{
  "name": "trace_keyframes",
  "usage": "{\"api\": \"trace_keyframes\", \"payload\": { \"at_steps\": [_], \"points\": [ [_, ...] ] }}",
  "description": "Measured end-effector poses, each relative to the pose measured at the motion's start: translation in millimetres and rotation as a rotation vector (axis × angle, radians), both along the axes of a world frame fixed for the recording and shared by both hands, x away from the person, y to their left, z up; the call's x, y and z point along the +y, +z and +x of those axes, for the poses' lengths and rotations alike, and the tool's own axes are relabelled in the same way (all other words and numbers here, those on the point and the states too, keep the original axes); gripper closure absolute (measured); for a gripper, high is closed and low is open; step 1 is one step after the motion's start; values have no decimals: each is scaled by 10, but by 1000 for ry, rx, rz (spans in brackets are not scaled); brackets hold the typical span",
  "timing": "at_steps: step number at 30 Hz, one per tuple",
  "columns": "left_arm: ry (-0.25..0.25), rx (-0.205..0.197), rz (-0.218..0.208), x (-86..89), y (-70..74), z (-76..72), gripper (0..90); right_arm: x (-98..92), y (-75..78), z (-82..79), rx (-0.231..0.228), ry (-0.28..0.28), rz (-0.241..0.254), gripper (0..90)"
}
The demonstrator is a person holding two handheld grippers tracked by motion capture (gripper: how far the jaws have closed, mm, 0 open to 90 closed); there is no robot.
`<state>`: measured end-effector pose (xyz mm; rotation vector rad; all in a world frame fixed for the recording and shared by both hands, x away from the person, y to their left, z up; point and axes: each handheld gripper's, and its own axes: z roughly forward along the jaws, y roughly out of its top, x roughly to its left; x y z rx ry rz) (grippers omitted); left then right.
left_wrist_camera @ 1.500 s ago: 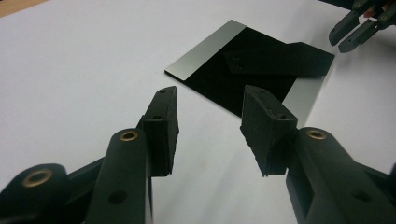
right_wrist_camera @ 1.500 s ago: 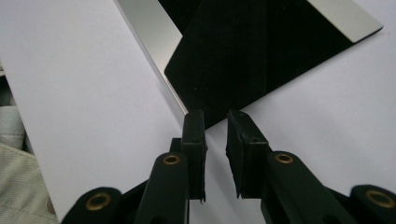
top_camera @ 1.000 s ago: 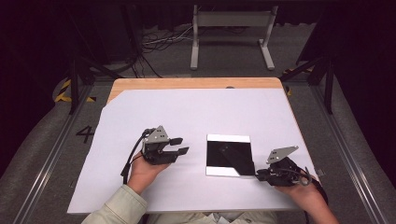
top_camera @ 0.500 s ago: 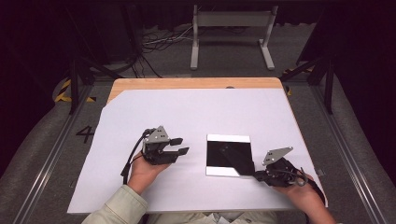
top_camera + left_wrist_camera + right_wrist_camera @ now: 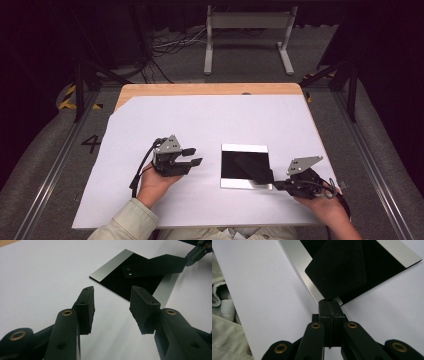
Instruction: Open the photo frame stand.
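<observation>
A dark flat piece (image 5: 254, 168) lies over a black square plate (image 5: 245, 150) with silvery edge strips, on the white worktop (image 5: 210, 120). Our right hand-held gripper (image 5: 278, 185) has just been closing and now pinches the piece's near corner, jaws clenched. Our left hand-held gripper (image 5: 194, 156) rests apart to the left, jaws released and empty. We judge the grasp made and the lifting or placing not yet done. In the high view the piece's long axis runs diagonally, from the gripped near-right corner toward the plate's far-left.
</observation>
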<state>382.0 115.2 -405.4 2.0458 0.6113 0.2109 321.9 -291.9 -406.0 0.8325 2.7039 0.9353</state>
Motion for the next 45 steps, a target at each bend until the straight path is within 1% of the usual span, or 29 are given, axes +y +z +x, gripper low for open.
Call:
{"api": "trace_keyframes", "payload": {
  "at_steps": [3,4,6,7,15,16,17,19,21,28,31,35,41,45],
  "points": [
    [0,-1,1,-3,-1,-1,553,-3,19,-7,-8,-3,8,900],
    [-2,0,3,-3,-1,1,552,-14,34,-7,-14,-6,31,900],
    [-2,0,3,-4,-2,1,552,-18,40,-7,-17,-7,37,900],
    [-1,4,3,-6,-5,1,552,-23,61,-9,-27,-11,59,900],
    [0,0,5,-7,-6,4,557,-32,144,7,-55,-35,159,900],
    [0,5,5,-11,-8,0,557,-29,150,10,-58,-37,164,900],
    [0,5,5,-11,-8,0,557,-29,150,10,-58,-37,164,900],
    [1,3,4,-20,-13,-1,558,-8,178,15,-72,-45,176,900],
    [-1,0,6,-19,-13,2,558,12,202,21,-83,-50,181,900],
    [0,5,8,-21,-16,0,558,53,260,54,-99,-57,194,900],
    [-2,0,5,-19,-16,3,557,83,280,74,-105,-60,188,900],
    [3,6,1,-16,-15,-2,557,108,296,90,-111,-65,185,900],
    [2,3,5,-14,-14,-2,556,106,286,88,-104,-68,184,900],
    [7,4,0,-1,-11,2,554,96,285,65,-110,-67,160,900]
  ]
}}
